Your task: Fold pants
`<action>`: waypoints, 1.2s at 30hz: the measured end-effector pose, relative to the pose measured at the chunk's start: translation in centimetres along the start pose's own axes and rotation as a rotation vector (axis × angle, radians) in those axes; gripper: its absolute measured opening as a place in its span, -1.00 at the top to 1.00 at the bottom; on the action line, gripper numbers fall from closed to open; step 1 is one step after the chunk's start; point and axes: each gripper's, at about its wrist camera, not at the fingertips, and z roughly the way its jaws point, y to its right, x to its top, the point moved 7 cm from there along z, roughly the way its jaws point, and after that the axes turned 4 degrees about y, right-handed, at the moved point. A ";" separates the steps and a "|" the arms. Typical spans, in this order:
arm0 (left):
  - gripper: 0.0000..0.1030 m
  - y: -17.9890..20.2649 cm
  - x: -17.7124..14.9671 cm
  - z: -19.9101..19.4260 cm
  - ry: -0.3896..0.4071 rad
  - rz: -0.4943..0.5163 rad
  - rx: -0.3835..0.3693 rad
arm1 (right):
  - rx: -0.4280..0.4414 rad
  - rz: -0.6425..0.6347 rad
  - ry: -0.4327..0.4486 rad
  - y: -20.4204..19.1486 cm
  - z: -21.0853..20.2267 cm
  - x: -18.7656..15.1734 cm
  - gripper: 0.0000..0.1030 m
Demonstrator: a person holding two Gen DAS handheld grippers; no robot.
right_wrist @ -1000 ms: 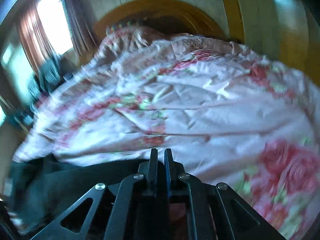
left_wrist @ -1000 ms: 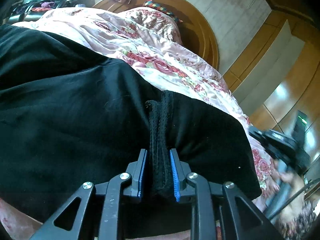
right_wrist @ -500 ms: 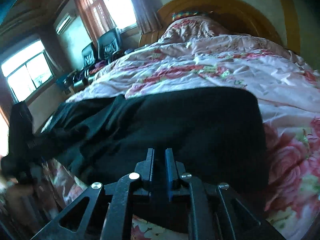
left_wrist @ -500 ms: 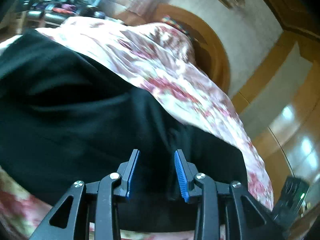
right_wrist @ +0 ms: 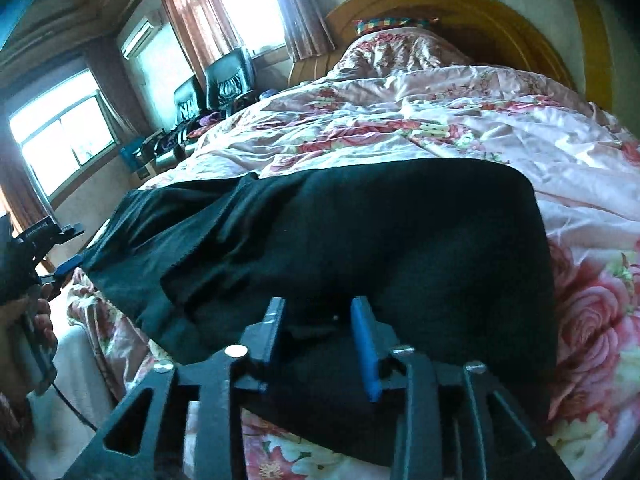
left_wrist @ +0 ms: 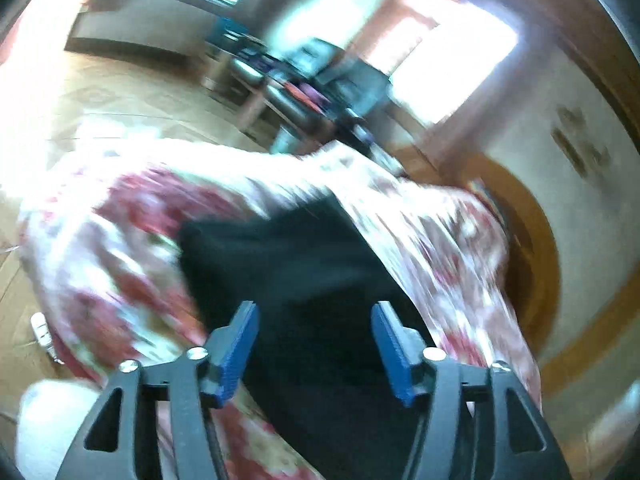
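**Both claws letting go of the pants after a fold**

The black fabric pants lie on the bed's pink floral satin quilt, spread crosswise near its foot. In the right wrist view the right-hand part reads as a thick, doubled slab with a rounded edge, while the left-hand part is rumpled, with loose ridges running off toward the bed's side. One fold looks laid down; the garment is not yet a compact bundle, so at least one more fold and some smoothing seem left.

The right claw sits low over the near edge of the pants, its jaws opening; black cloth lies under and between the blue pads, but they no longer pinch it. The left claw is released too, its jaws opening wide, with the pants below the gap and nothing gripped. That view is heavily blurred, so finer detail cannot be told. At the left edge of the right wrist view, the person's hand holds the other tool beside the bed.
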 end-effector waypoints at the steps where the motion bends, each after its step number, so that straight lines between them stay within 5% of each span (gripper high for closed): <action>1: -0.30 -1.1 0.3 0.3 0.007 -0.026 0.024 | 0.004 -0.007 -0.001 -0.2 0.0 0.0 0.09; 7: -0.29 -6.1 -0.6 3.1 -0.113 -0.195 0.071 | 0.004 -0.034 -0.003 -0.7 0.0 -0.1 -0.05; 16: -0.28 -5.5 -1.3 5.7 -0.138 -0.221 0.022 | 0.020 -0.008 0.005 -0.5 -0.1 -0.1 -0.05; 17: -0.24 -5.3 -1.2 5.9 -0.146 -0.225 0.006 | 0.022 -0.008 0.006 -0.5 -0.1 -0.1 -0.07; 19: 0.29 -5.0 -1.0 6.2 -0.156 -0.226 -0.014 | 0.023 -0.014 0.006 -0.6 0.0 -0.1 -0.12; 20: 0.50 -4.8 -1.0 6.4 -0.168 -0.221 -0.023 | 0.022 -0.020 0.006 -0.7 0.0 -0.2 -0.14; 24: 0.68 -3.1 -0.6 6.0 -0.157 -0.135 -0.031 | 0.014 -0.042 0.004 -0.9 0.0 -0.2 -0.17; 29: 0.73 -0.1 0.5 3.8 -0.110 -0.070 -0.126 | 0.023 -0.024 0.006 -0.9 0.0 -0.2 -0.17; 36: 0.74 9.2 1.1 -0.2 -0.073 0.147 -0.308 | 0.053 0.095 -0.008 0.3 -1.3 0.9 -0.17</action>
